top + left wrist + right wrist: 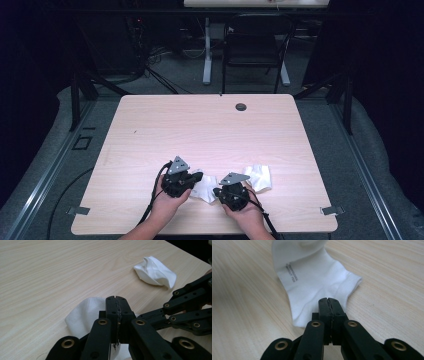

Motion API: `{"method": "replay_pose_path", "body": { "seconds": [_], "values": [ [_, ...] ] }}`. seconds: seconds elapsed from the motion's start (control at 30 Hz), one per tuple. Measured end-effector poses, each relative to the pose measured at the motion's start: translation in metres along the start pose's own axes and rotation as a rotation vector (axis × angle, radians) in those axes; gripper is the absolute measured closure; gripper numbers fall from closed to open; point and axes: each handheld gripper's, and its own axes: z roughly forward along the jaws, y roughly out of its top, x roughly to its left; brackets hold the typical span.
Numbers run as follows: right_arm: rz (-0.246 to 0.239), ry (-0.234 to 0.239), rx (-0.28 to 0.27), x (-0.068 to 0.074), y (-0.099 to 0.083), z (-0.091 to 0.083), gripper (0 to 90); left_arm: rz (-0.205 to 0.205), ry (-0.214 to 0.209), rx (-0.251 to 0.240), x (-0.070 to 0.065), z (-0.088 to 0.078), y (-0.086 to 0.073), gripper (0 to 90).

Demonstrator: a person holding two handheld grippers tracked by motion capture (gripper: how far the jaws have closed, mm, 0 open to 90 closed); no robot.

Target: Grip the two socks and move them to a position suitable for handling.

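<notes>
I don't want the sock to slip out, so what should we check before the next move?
1. Left fingers shut: ok.
2. Right fingers shut: ok.
3. Near sock really pinched by both, not just lying under them: cannot tell.
4. Other sock lying apart, out of the way: ok.
5. Bare table ahead for laying the sock out: ok.

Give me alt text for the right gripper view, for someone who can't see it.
The right gripper, its black jaws shut, points at a white sock lying flat on a light wooden table. The jaw tips overlap the sock's near edge; whether they pinch it is unclear. Small grey print runs along the sock.
</notes>
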Motion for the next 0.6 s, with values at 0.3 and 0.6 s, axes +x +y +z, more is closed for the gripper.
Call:
{"method": "replay_pose_path", "body": {
  "seconds": [0.3,0.6],
  "values": [
    [-0.007,0.000,0.021,-0.003,-0.005,-0.001,90.0,0.007,0.042,0.000,0.016,-0.018,-0.005,89.9],
    [0.016,0.013,0.028,-0.008,-0.008,-0.006,90.0,-0.026,0.072,0.022,0.031,-0.032,-0.020,89.9]
  ]
}}
